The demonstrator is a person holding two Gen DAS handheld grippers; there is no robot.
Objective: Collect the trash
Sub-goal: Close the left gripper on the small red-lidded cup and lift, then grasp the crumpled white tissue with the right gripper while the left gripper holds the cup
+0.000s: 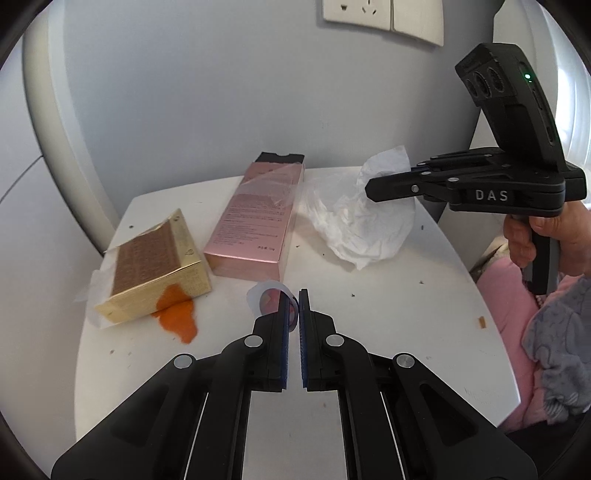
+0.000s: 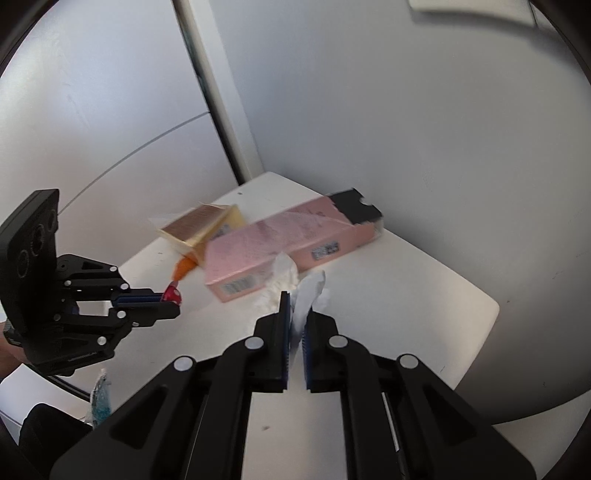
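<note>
My left gripper (image 1: 294, 295) is shut on a small red-and-clear wrapper (image 1: 267, 298), just above the white table (image 1: 388, 332); it also shows in the right wrist view (image 2: 173, 293). My right gripper (image 2: 297, 297) is shut on a crumpled white tissue (image 2: 306, 291), which hangs from it over the table's right part (image 1: 365, 221). A pink box (image 1: 255, 218) lies in the middle, also in the right wrist view (image 2: 280, 243). A torn gold box (image 1: 155, 269) lies at the left, with a piece of orange peel (image 1: 177, 317) by its near corner.
The table stands against a grey wall with a socket plate (image 1: 380, 16). Crumbs dot the tabletop. A pink and grey cloth (image 1: 535, 332) lies beyond the right edge. A clear blue-printed wrapper (image 2: 100, 400) lies off the table's left edge.
</note>
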